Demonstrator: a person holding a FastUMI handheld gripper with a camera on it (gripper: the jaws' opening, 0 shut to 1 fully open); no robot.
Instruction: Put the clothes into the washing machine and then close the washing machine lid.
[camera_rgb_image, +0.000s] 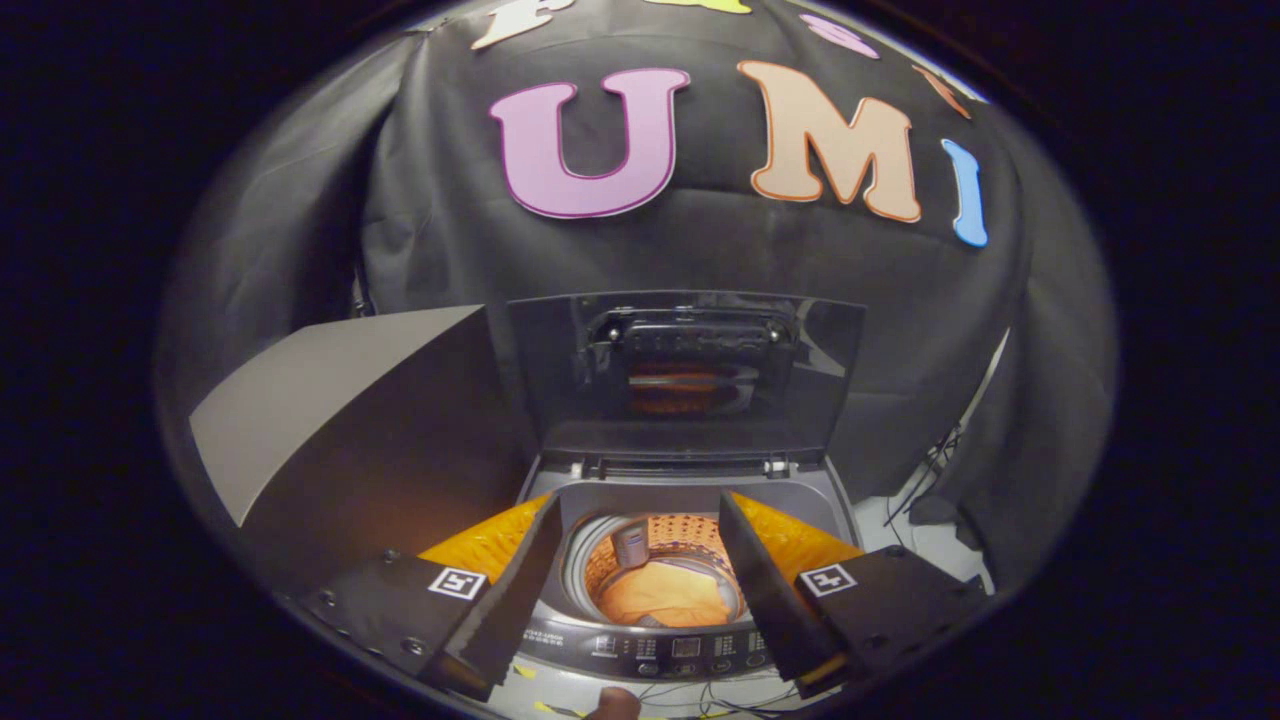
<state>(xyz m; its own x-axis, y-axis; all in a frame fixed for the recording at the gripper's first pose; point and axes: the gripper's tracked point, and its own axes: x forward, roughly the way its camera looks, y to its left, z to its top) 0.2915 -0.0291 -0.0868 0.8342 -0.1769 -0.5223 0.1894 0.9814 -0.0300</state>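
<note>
Orange clothes (668, 600) lie at bottom of drum, inside washing machine (690, 650), below and between the fingers. Small grey cylinder (630, 545) sits at left inner wall of drum. Lid (690, 370) stands upright at far side, fully open, dark and glossy. Control panel (680, 648) with buttons runs along near edge of machine. Gripper (640, 560) hangs above opening, fingers spread wide, holding nothing. Grey flat panel (330, 400) leans left of machine. Thin cables (920, 480) lie on floor at right.
</note>
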